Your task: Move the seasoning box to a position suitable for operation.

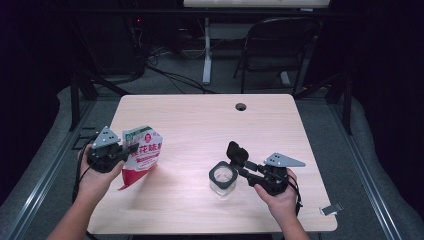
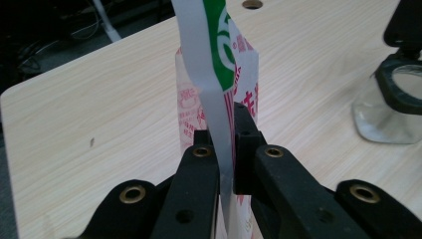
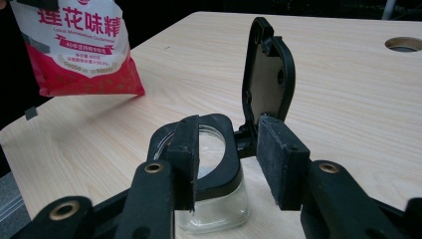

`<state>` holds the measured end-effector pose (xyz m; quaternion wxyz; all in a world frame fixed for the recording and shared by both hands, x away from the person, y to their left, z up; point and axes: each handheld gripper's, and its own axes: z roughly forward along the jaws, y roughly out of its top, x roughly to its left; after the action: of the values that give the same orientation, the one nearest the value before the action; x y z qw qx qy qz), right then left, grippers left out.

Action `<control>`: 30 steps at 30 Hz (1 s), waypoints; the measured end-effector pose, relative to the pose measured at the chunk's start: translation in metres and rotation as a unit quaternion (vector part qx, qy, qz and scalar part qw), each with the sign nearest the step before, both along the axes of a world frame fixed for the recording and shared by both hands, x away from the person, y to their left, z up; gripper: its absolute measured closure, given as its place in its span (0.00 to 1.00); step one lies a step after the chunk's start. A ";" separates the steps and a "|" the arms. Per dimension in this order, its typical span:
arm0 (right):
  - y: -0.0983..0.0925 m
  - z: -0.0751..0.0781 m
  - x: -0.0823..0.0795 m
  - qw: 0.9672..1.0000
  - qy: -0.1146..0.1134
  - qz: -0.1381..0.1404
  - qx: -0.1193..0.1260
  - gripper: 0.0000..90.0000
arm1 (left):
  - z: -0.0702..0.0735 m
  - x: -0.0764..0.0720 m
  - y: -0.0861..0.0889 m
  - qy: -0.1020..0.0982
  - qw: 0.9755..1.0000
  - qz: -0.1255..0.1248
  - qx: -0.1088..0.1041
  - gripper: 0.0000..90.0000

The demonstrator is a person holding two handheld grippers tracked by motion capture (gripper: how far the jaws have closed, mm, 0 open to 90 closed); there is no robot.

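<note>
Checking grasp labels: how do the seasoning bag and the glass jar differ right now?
The seasoning bag is soft, opaque red and white; the glass jar is rigid and clear with a black rim. The bag hangs pinched in the shut left gripper, only its bottom corner near the table; the jar stands on it, lid flipped up, the right gripper open at its rim.

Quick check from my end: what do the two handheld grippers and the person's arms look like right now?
Both grippers are black. The left gripper and the right gripper each carry a grey three-cornered plate on top. In the gripper views their jaws are chunky black bars with brass-coloured rivets; the right gripper's pads look like dark foam. A thin black cable trails from each. The forearms are bare, with no sleeves or gloves.
</note>
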<state>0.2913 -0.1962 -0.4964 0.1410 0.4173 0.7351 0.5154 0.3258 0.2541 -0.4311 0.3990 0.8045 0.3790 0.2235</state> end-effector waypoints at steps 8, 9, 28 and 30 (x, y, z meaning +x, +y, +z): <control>-0.001 0.000 0.000 1.000 0.000 -0.001 0.003 0.68 | 0.008 -0.002 -0.020 -0.003 0.999 -0.033 -0.019 1.00; -0.001 0.000 0.000 1.000 -0.001 -0.002 0.003 0.68 | 0.009 -0.001 -0.024 -0.003 0.999 -0.038 -0.019 1.00; -0.006 0.000 0.001 1.000 -0.002 -0.004 0.004 0.68 | 0.011 0.003 -0.095 0.001 0.992 -0.121 -0.019 1.00; -0.006 0.000 0.001 1.000 -0.002 -0.005 0.003 0.68 | 0.011 0.003 -0.100 0.000 0.991 -0.128 -0.024 1.00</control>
<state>0.2920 -0.2025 -0.4961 0.1431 0.4204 0.7311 0.5179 0.3290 0.1542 -0.4204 0.4437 0.8365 0.2782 0.1613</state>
